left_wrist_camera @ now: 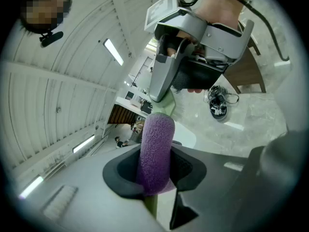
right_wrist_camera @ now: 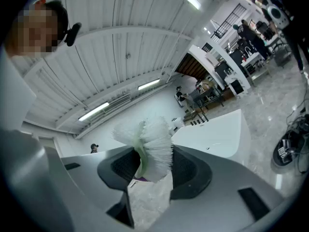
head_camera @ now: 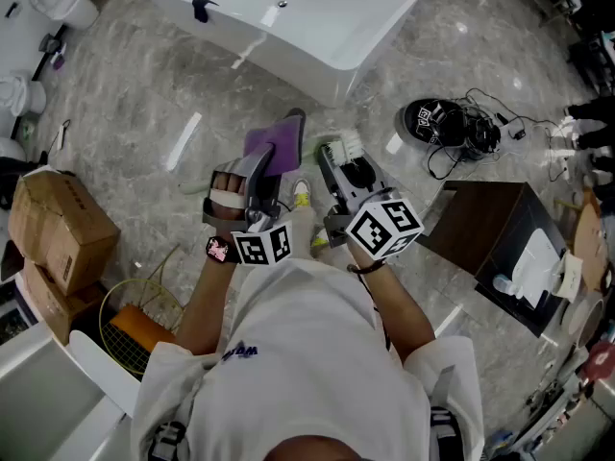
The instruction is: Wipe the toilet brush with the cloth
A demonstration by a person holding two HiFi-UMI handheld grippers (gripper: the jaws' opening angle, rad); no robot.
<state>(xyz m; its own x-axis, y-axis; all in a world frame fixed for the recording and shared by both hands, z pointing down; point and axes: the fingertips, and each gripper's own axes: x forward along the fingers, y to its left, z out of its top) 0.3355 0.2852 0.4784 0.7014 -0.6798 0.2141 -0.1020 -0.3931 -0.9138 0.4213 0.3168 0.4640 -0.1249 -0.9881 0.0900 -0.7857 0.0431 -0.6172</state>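
Note:
In the head view my left gripper (head_camera: 282,140) is shut on a folded purple cloth (head_camera: 272,148). Close to its right, my right gripper (head_camera: 342,157) is shut on the toilet brush (head_camera: 350,145), whose white bristles stick out past the jaws. The left gripper view shows the purple cloth (left_wrist_camera: 155,151) standing up between the jaws, a pale green strip under it, and the right gripper (left_wrist_camera: 166,88) just beyond. In the right gripper view the toilet brush (right_wrist_camera: 153,148) has white bristles on a pale green spine, clamped between the pads, with a scrap of purple below. Whether cloth and brush touch cannot be told.
A white bathtub (head_camera: 288,17) stands ahead on the marble floor. Cardboard boxes (head_camera: 58,229) and a wire basket (head_camera: 135,329) are at the left. A dark wooden cabinet (head_camera: 490,224) and a black helmet with cables (head_camera: 437,123) are at the right.

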